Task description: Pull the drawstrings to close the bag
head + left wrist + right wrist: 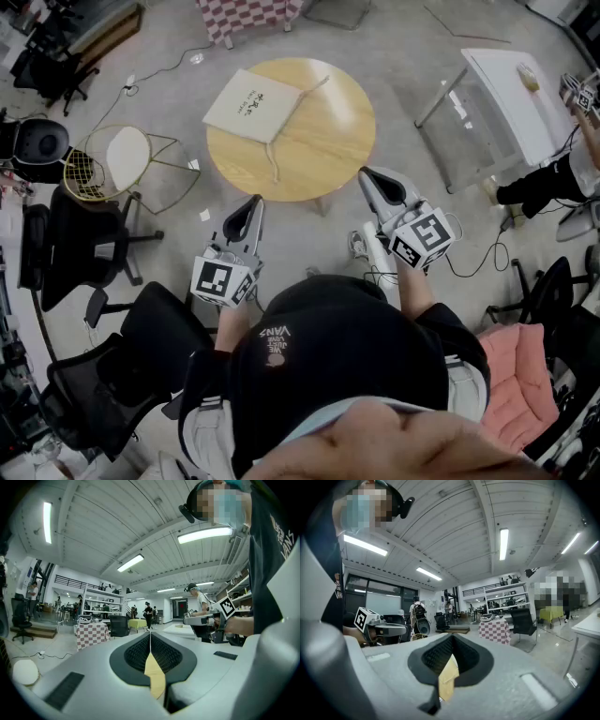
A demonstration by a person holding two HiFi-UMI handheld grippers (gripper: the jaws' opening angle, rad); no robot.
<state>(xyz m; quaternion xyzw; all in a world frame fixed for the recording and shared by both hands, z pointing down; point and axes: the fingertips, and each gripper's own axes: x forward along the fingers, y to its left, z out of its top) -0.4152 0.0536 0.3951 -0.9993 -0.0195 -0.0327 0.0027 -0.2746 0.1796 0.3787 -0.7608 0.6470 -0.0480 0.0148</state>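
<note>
Nearest us, the left tool and the right tool hang level just short of the counter's near edge, both pinched fully closed and holding nothing. Beyond them the bag lies flat on the far-left part of the counter, one drawstring trailing toward the near edge and another running off its far right corner. The danger, I'd say: that light, unanchored bag may simply slide toward the edge if one cord is tugged alone, and a thin cord could slip free.
</note>
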